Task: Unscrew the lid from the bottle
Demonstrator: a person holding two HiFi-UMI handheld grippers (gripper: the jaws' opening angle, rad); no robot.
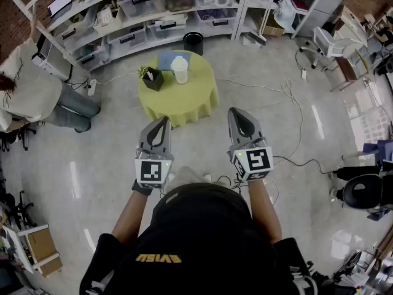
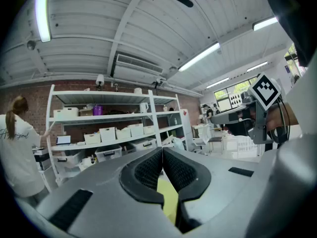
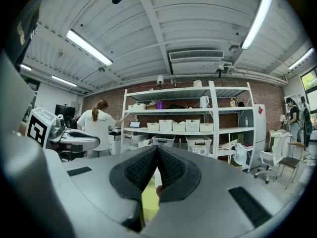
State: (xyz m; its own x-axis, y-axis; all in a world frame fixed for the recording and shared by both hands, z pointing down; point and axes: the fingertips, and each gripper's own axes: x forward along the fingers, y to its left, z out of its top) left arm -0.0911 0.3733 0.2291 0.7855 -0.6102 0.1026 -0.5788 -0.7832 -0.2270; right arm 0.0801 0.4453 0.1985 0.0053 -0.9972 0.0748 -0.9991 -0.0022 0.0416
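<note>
Left gripper [image 1: 165, 121] and right gripper [image 1: 234, 112] had their fingers [image 2: 143, 175] closed on nothing, well apart from the bottle [image 1: 180, 70] on the yellow surface [image 1: 190, 100].

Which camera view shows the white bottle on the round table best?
The head view: the bottle stands whole on the yellow table. The right gripper view shows only a white sliver, probably it, behind the shut jaws; the left gripper view hides it.

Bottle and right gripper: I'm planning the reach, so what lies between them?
In the head view, only bare yellow tablecloth and floor separate the right gripper from the bottle.
</note>
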